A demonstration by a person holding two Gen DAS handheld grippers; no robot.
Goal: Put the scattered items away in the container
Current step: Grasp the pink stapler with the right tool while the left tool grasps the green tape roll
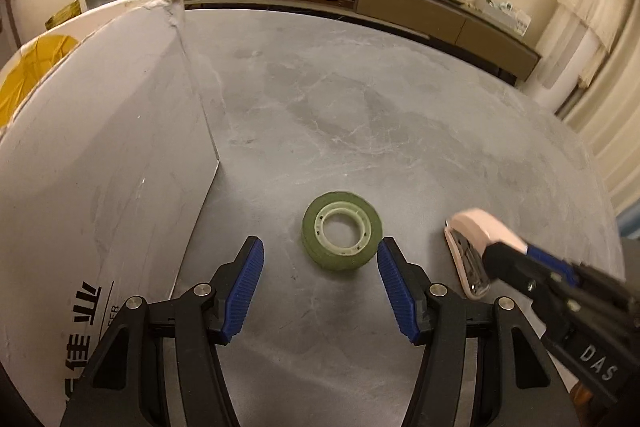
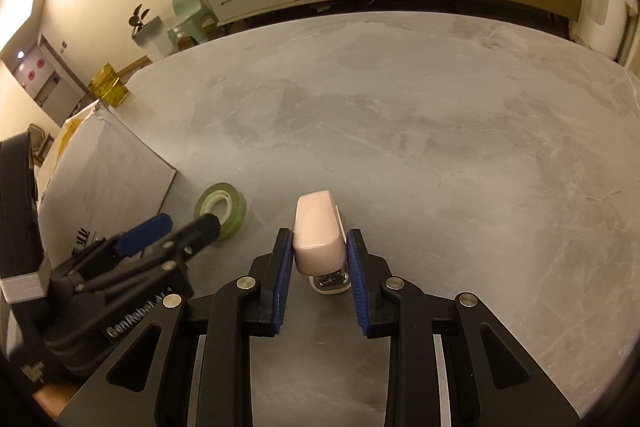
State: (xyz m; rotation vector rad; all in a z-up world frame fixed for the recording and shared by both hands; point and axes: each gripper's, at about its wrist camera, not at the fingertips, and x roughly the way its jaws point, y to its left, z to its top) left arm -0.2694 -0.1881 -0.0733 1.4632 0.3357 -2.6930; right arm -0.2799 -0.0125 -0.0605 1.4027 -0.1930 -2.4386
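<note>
Beside the white cardboard box (image 1: 100, 155) on the grey tabletop (image 1: 360, 107), the left gripper (image 1: 320, 259) (jaws spread) flanks a green tape roll (image 1: 341, 231), while the right gripper (image 2: 318, 259) pinches a pink stapler (image 2: 318, 235).

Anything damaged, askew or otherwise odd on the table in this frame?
Only the white cardboard box: its top corner edge looks torn and ragged. The green tape roll lies flat between the open left gripper. The pink stapler sits between the right gripper jaws; contact is unclear.
</note>
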